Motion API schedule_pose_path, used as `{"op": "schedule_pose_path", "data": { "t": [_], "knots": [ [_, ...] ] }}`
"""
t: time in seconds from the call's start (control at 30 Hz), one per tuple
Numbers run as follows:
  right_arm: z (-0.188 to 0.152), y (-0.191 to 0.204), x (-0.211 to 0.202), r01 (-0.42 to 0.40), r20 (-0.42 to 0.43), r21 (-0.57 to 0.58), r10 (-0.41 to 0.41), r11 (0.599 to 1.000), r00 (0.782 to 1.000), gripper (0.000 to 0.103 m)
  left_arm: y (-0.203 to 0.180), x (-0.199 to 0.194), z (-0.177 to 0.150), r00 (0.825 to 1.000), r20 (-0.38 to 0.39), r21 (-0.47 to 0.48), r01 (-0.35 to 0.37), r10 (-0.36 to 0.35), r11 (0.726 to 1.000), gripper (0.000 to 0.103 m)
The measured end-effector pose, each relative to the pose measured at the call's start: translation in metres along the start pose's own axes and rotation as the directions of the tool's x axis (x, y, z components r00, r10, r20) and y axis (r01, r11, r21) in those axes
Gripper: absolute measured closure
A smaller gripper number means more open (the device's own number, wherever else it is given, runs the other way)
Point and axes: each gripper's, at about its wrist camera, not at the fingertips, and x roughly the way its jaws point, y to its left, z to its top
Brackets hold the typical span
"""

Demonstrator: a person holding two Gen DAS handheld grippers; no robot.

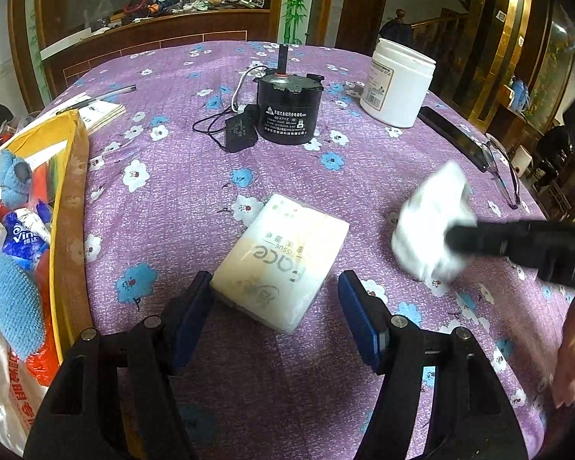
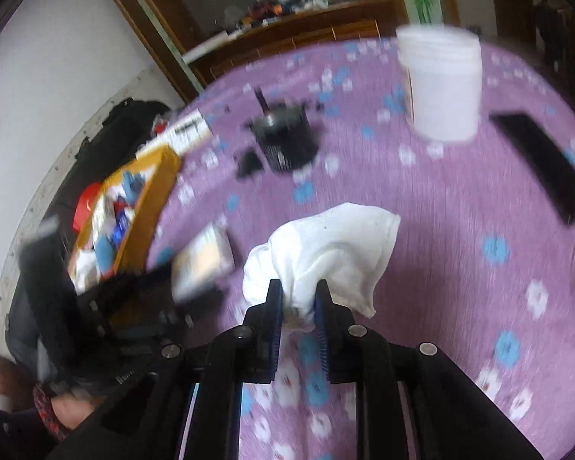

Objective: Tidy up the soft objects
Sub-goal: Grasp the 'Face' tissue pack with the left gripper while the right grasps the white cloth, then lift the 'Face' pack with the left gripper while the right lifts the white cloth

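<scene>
A white cloth [image 2: 337, 245] hangs bunched between the pads of my right gripper [image 2: 298, 291], which is shut on it just above the purple flowered tablecloth; in the left wrist view the same cloth [image 1: 429, 211] is blurred at the right, with the right gripper [image 1: 456, 235] reaching in from that side. A wrapped pack of face tissues [image 1: 283, 257] lies flat in front of my left gripper [image 1: 275, 278]. Its blue pads stand open on either side of the pack's near corner, not pressing it. A yellow box [image 1: 71, 191] at the left holds blue cloths and tissue packets.
A black motor [image 1: 287, 111] with a wired adapter [image 1: 241, 130] stands mid-table. A white jar [image 1: 396, 84] is at the back right, with a long black device [image 1: 452, 138] and glasses [image 1: 506, 176] beside it. A notebook with a pen [image 1: 99, 109] lies behind the box.
</scene>
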Motion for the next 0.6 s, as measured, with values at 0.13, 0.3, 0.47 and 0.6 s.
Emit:
{"op": "schedule_pose_path", "data": {
  "t": [0.13, 0.3, 0.47, 0.6],
  "knots": [
    [-0.012, 0.0, 0.001, 0.007, -0.025, -0.004, -0.007, 1.0, 1.0, 0.061, 0.001, 0.0, 0.001, 1.0, 0.0, -0.004, 0.001, -0.001, 1.0, 0.037],
    [-0.015, 0.01, -0.025, 0.08, 0.078, -0.081, -0.074, 0.993, 0.994, 0.037, -0.001, 0.001, 0.001, 1.0, 0.002, 0.004, -0.005, 0.005, 1.0, 0.037],
    [-0.006, 0.018, -0.025, 0.125, 0.116, -0.141, -0.109, 0.982, 0.987, 0.03, 0.0, 0.001, 0.002, 1.0, 0.004, 0.003, -0.006, 0.006, 1.0, 0.037],
    [-0.001, 0.026, -0.006, 0.162, 0.096, -0.192, -0.146, 0.968, 0.985, 0.03, -0.001, 0.003, 0.003, 1.0, 0.001, 0.004, -0.012, 0.012, 1.0, 0.035]
  ]
}}
